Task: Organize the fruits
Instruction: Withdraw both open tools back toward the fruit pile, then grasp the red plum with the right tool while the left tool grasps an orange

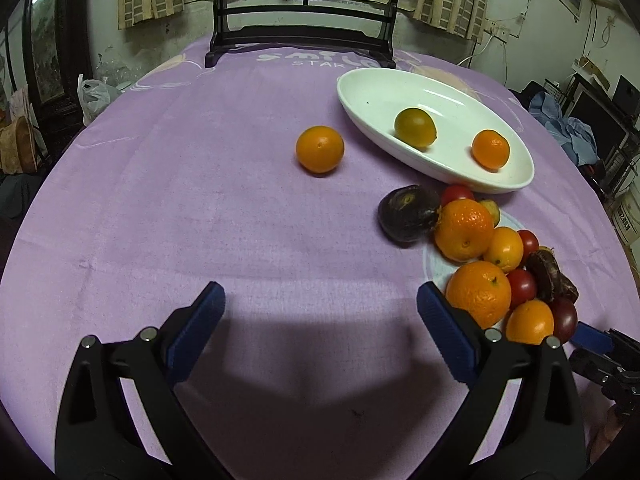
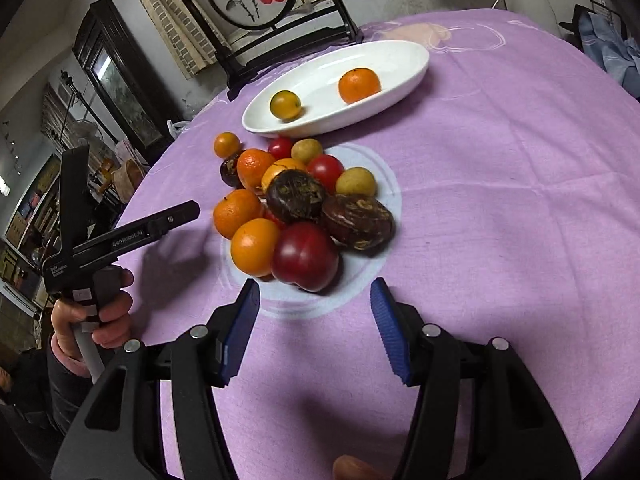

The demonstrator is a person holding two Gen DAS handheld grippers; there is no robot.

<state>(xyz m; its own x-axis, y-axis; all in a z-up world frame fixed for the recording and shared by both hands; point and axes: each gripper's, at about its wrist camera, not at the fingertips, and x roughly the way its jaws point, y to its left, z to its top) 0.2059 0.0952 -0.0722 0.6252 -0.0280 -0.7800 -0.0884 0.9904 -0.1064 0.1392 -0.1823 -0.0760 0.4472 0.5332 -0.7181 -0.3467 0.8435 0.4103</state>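
Note:
A heap of fruit [image 2: 296,208] lies on a pale ring printed on the purple cloth: oranges, red tomatoes, dark wrinkled fruits, small yellow ones and a red plum [image 2: 306,256]. Behind it a white oval dish [image 2: 320,76] holds an orange [image 2: 359,85] and a greenish-yellow citrus [image 2: 285,105]. My right gripper [image 2: 316,294] is open just short of the plum, nothing between its blue pads. My left gripper [image 1: 320,296] is wide open and empty over bare cloth, left of the heap [image 1: 480,260]. One orange [image 1: 320,149] sits alone left of the dish [image 1: 400,92].
A black stand with a round painted panel [image 1: 304,20] rises at the table's far edge. A hand [image 2: 100,312] grips the left gripper's handle at the left. The round table drops off all around, with room clutter and a plastic bag [image 1: 94,96] beyond.

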